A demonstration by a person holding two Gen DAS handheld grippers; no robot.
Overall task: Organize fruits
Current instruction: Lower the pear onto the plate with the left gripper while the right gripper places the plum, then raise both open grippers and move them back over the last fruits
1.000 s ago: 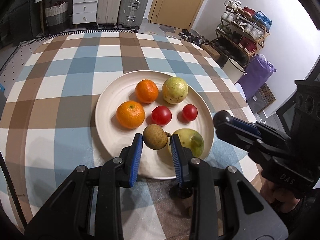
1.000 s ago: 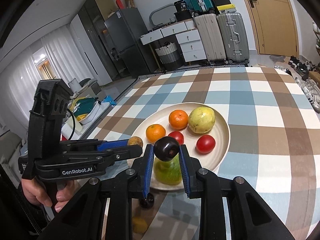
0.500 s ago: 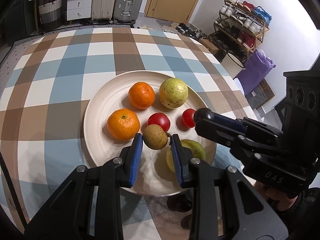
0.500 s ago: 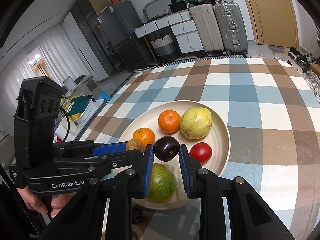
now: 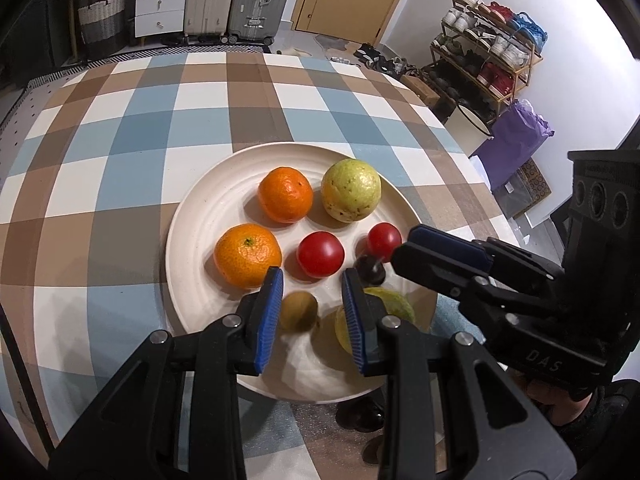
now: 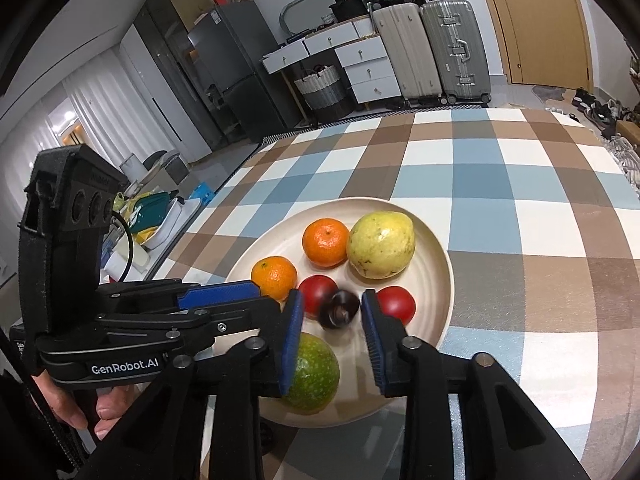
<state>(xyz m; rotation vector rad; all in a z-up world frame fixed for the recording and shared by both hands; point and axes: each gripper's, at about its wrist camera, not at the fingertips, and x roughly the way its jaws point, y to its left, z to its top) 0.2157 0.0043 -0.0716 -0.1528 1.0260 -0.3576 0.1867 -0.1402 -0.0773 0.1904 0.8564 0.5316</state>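
Your right gripper jaws are opening, dark round plum dropping free onto the cream ribbed plate, near side. Left gripper spread wide, brown kiwi loose between pads, released to rest.

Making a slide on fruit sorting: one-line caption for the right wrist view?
Right tongs opening around a dark plum on a cream plate of fruit.
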